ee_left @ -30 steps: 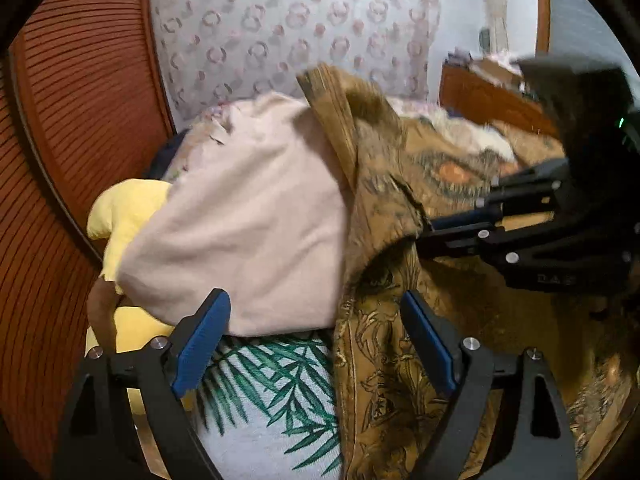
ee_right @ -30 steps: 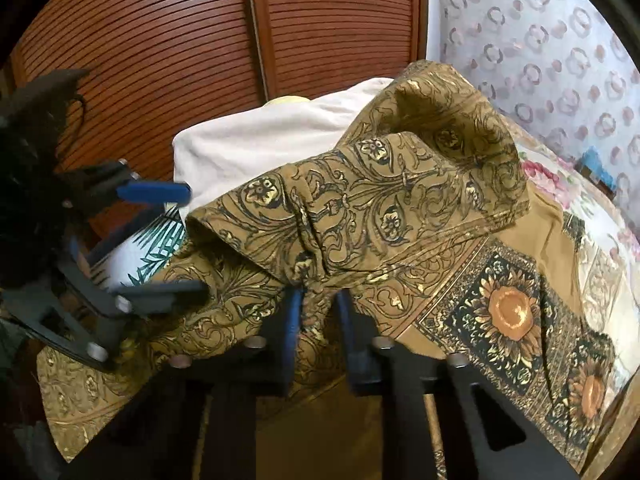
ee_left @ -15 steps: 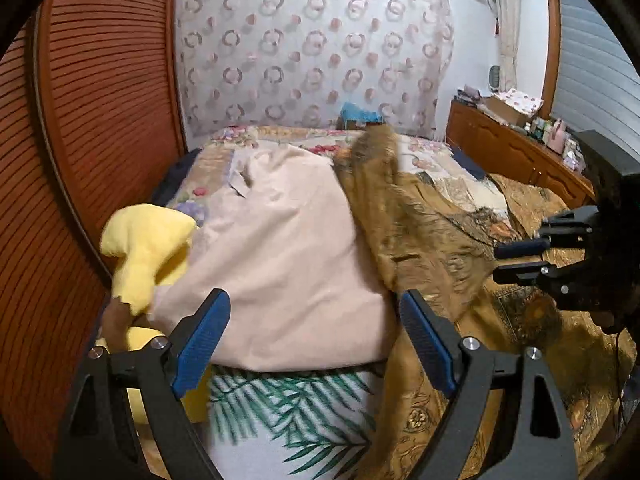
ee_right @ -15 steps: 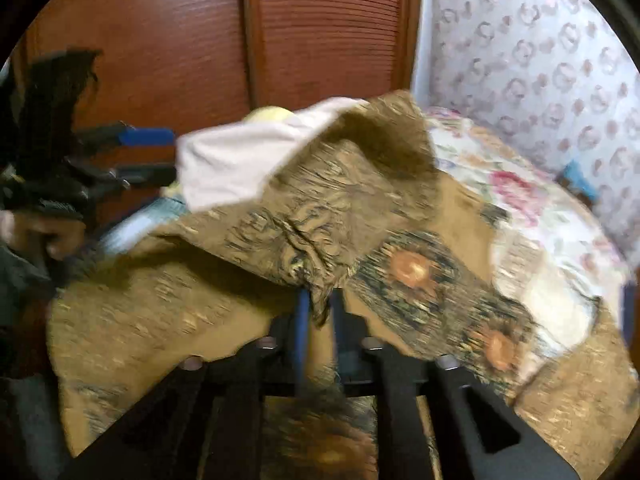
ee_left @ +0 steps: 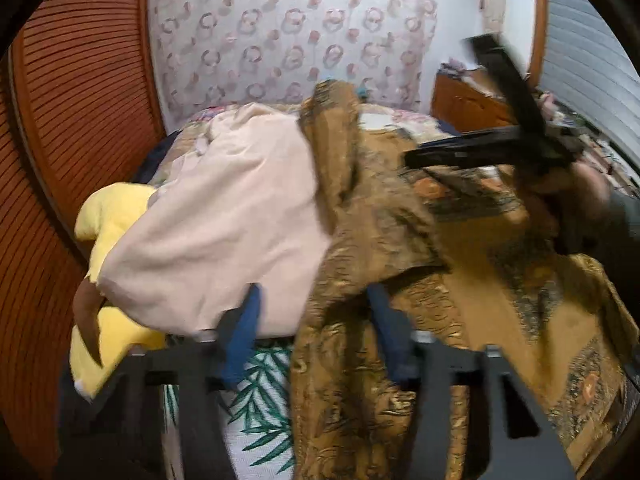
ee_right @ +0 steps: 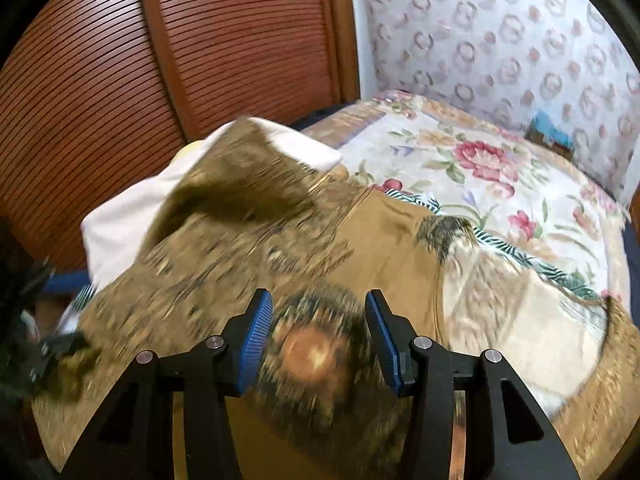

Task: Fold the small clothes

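Observation:
A brown patterned garment with gold ornament and sunflower prints lies rumpled on the bed, draped over a cream pillow. It fills the right wrist view, blurred. My left gripper is open, its blue pads either side of a hanging fold of the garment, not clamped. My right gripper is open and empty just above the cloth. It also shows in the left wrist view, raised at the right.
A yellow plush toy lies left of the pillow. A slatted wooden door stands behind. A floral bedspread covers the far bed. A leaf-print sheet shows below. A wooden dresser stands at the back right.
My right gripper let go of the garment's fold and opened; the cloth dropped onto the bed. My left gripper moved in closer to the pillow and garment, jaws narrower than before.

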A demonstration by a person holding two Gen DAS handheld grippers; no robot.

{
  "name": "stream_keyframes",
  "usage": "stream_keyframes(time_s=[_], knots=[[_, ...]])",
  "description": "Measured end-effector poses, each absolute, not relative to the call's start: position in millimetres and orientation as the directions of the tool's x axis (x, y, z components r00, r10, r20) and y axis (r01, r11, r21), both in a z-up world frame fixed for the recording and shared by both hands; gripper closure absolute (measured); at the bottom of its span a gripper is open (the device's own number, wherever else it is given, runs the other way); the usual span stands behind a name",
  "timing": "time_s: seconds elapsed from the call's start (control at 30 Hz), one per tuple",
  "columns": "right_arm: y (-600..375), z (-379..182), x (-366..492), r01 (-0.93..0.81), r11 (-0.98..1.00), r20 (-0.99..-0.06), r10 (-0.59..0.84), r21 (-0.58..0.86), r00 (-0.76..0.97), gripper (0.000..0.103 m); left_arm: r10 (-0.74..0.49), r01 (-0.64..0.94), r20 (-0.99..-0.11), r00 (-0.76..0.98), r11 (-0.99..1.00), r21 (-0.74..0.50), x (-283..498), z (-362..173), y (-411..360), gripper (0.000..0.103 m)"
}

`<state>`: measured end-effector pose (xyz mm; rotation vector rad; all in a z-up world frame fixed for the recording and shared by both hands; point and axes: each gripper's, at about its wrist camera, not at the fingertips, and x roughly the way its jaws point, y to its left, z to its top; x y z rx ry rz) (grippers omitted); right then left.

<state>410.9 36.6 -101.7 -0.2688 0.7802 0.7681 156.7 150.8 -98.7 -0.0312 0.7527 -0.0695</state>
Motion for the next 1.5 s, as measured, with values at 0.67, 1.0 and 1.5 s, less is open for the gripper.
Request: stream_keyframes(time_s=[0.67,1.0,1.5], knots=[[48.1,-66.4,426.6,-0.729,0.684,-0.567,0.607,0.015,0.557,0.098,-0.07,0.064,-0.614,0.786,0.997,-0.031,113.5,-66.5,130.8,0.098],[58.3,-105.7,444.3,-0.685,0.728,-0.686,0.486,-0.025,0.541,0.06,-0.136,0.147,-0.702,0.699,0.988,-0.046,126.9,-88.3,108.4,0.059],[2.6,-113.6,383.0,-0.726,0.687,-0.712,0.512,0.005,0.48,0.058,-0.066,0.062,-0.755,0.652,0.998,-0.034,133.6,-112.0,130.3,0.058]])
